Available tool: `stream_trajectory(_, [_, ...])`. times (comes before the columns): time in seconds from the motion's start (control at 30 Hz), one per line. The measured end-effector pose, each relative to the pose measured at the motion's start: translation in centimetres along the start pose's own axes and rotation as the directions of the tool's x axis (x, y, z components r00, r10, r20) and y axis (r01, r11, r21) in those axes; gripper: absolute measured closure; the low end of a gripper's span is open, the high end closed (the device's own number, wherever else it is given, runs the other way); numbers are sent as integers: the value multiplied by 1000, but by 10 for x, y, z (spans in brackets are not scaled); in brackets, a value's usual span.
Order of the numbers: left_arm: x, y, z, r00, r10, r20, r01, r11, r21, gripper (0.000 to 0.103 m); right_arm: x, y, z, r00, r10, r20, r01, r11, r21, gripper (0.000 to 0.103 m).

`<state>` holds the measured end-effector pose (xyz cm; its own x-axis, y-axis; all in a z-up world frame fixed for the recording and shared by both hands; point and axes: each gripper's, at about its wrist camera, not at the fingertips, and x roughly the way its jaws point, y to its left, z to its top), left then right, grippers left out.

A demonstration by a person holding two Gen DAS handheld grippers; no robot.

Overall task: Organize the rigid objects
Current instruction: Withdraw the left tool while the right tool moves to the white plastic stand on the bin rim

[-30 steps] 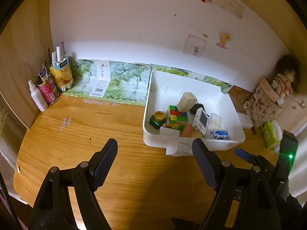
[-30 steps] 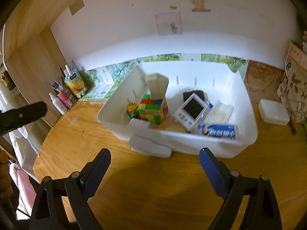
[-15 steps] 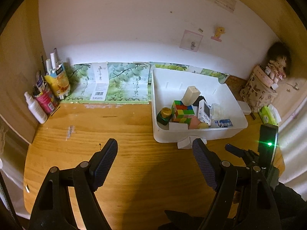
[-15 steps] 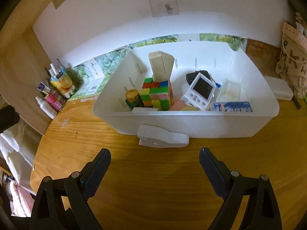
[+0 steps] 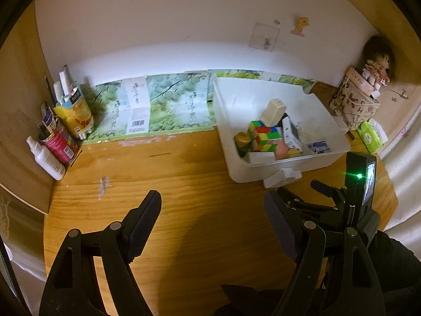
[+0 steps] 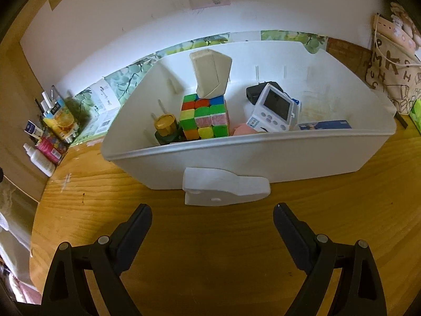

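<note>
1. Right wrist view is filled by a wooden desk [image 6: 210, 250], on which everything is set; its front part is bare, probably so that sorted things can be laid out there.
2. A white plastic bin [image 6: 263, 158] is placed at the back of the desk, against the wall, and the rigid objects are gathered inside it, toward its left and middle.
3. A patterned bag [image 6: 389, 79] is stood to the right of the bin, apart from it.
4. The right gripper [image 6: 211, 218] is held over the bare wood just in front of the bin's latch [image 6: 223, 189], with its tongs spread wide and nothing between them, seemingly lined up for a reach into the bin.
5. The left gripper [image 5: 211, 210] is held over the desk, left of and nearer than the bin, its tongs likewise spread and empty.
6. A colourful puzzle cube [image 6: 205, 118] is stood near the bin's left side, and a cream box [image 6: 210, 76] is perched tilted on top of it, so it is judged likely to topple if the cube is moved.
7. A white handheld device [image 6: 273, 110] is leaned to the right of the cube.
8. A dark jar with a gold lid [image 6: 165, 129] is tucked to the left of the cube.
</note>
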<state>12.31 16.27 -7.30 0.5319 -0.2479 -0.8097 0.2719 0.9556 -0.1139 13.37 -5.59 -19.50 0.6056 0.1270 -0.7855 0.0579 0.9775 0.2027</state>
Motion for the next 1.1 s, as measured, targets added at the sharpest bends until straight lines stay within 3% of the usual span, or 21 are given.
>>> stream_trajectory(0.5, [20, 24, 0, 998, -15, -65, 17, 1000, 25, 20, 33, 0, -5, 996, -86, -29, 87, 996, 32, 9])
stream_trajectory(0.77, [31, 23, 2, 995, -25, -98, 28, 999, 32, 20, 35, -5, -8, 998, -70, -4, 71, 996, 47, 12])
stream_trajectory(1.1, [31, 19, 0, 994, -14, -108, 19, 999, 46, 20, 31, -13, -11, 998, -55, 20, 54, 997, 61, 34])
